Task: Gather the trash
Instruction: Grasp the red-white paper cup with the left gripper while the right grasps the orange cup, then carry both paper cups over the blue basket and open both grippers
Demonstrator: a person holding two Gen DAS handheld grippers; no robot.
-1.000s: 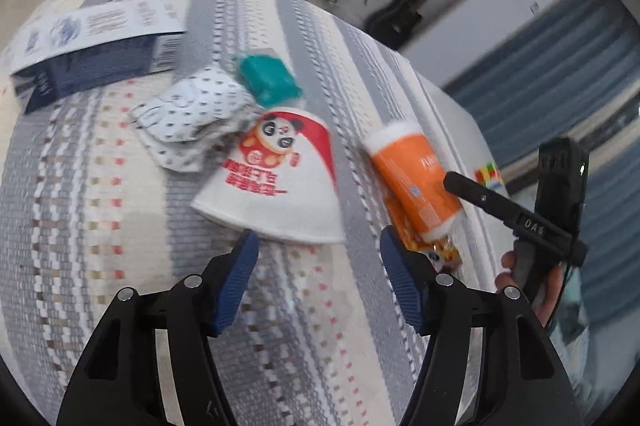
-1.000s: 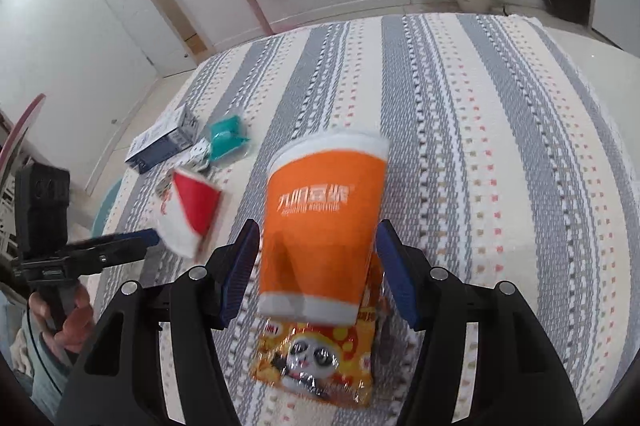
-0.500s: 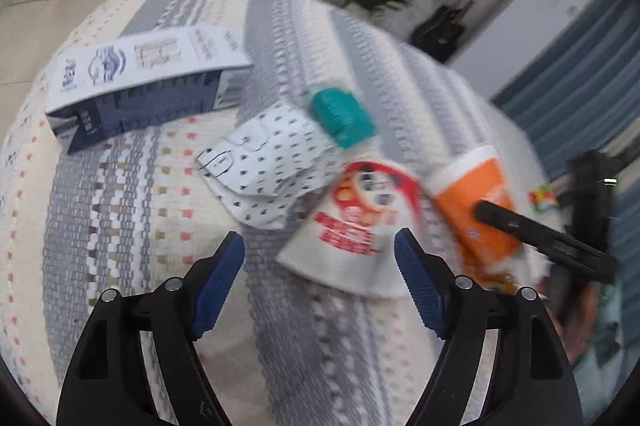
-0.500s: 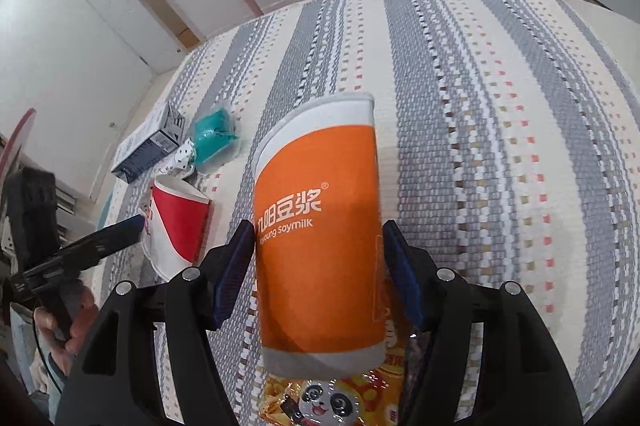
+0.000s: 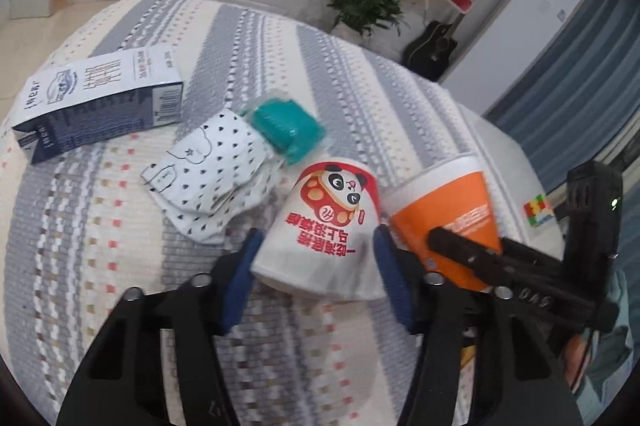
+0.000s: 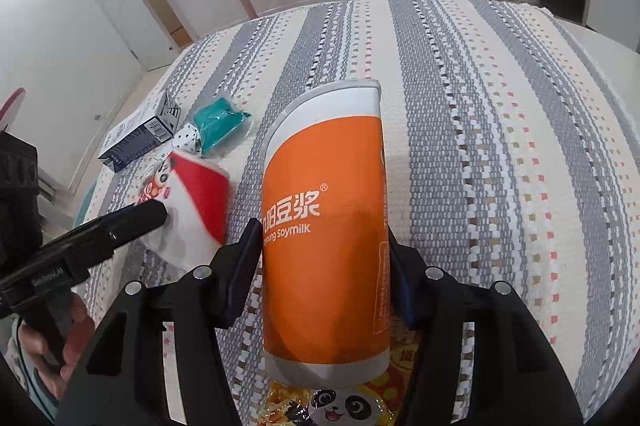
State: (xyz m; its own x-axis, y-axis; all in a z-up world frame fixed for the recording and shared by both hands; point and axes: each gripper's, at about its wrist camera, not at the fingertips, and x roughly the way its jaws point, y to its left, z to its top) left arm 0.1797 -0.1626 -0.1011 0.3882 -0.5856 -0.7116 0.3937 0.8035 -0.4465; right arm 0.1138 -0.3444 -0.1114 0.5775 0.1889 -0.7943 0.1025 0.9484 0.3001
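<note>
We close left tongs (image 5: 316, 266) evenly on panda cup (image 5: 324, 226) between pads; right tongs (image 6: 320, 266) closing, pinching orange soymilk cup (image 6: 324, 226). Squeeze gently, avoid crushing.

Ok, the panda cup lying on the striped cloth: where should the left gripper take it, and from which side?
Grip the panda cup across its white lower wall, near the open end that faces the left gripper. It lies on its side, so come in low along its axis with one pad on each flank. The jaws already straddle it and are closing. The orange soymilk cup lies close beside it, so keep that pad tight.
</note>
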